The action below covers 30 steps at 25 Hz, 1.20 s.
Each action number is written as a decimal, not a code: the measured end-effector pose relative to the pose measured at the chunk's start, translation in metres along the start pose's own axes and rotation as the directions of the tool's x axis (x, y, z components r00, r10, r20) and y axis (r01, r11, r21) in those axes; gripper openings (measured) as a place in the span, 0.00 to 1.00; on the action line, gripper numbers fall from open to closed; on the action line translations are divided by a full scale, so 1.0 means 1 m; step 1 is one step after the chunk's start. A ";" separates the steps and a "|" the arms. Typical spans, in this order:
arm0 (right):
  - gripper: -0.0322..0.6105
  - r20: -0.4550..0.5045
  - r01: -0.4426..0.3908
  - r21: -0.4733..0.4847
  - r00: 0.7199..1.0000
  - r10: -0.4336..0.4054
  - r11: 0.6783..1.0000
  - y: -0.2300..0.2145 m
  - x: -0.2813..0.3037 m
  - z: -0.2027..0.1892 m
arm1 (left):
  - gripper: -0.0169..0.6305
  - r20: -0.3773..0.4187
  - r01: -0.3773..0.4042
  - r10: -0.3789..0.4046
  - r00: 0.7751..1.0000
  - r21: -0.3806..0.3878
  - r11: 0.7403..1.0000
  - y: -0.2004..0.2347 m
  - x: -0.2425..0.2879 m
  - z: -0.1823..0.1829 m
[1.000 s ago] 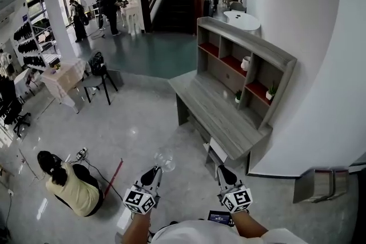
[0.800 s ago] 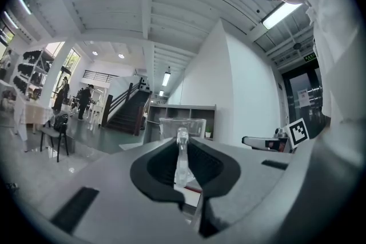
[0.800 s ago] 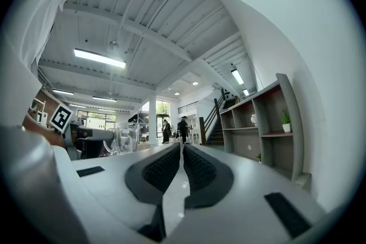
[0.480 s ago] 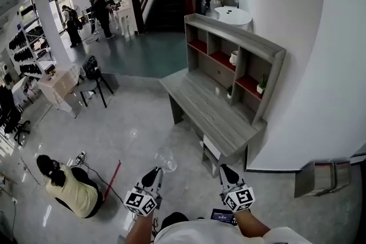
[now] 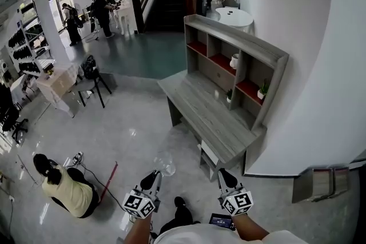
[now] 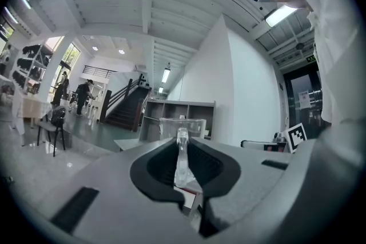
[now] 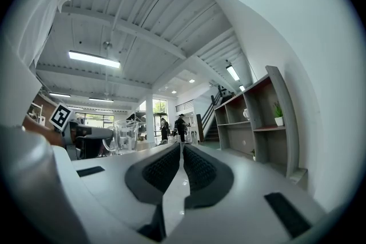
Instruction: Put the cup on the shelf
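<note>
Your left gripper (image 5: 153, 179) pinches the clear cup (image 5: 166, 165) by a thin part, over the floor, well short of the shelf (image 5: 240, 50). The right gripper (image 5: 223, 177) has its jaws pressed together, empty. A jolt may make the cup slip.

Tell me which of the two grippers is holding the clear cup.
The left gripper: its jaws pinch the clear cup by its handle. The right gripper has its jaws closed together on nothing.
</note>
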State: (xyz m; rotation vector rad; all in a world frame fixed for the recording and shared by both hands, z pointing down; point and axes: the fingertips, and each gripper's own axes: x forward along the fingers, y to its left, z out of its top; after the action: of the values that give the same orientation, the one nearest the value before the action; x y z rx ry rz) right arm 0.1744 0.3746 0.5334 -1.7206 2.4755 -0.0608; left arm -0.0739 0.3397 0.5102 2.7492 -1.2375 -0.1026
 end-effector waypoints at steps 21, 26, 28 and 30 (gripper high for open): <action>0.12 -0.002 0.014 -0.064 1.000 -0.014 0.998 -0.064 0.181 0.019 | 0.09 0.028 0.022 -0.025 0.999 0.083 0.996 0.119 0.139 0.043; 0.12 0.015 0.012 -0.088 1.000 -0.011 0.996 -0.061 0.235 0.019 | 0.09 0.040 0.027 -0.032 0.999 0.106 0.994 0.161 0.159 0.052; 0.12 0.022 0.005 -0.107 1.000 -0.003 0.994 -0.058 0.255 0.020 | 0.09 0.046 0.024 -0.029 0.999 0.106 0.994 0.177 0.167 0.053; 0.12 0.026 -0.009 -0.113 1.000 0.012 0.994 -0.054 0.271 0.021 | 0.09 0.047 0.016 -0.021 0.999 0.106 0.994 0.193 0.173 0.053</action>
State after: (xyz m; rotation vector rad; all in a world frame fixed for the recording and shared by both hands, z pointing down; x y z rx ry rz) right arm 0.1339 0.1033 0.4968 -1.7379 2.5139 0.1046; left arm -0.1080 0.0789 0.4829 2.8646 -1.2651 -0.1094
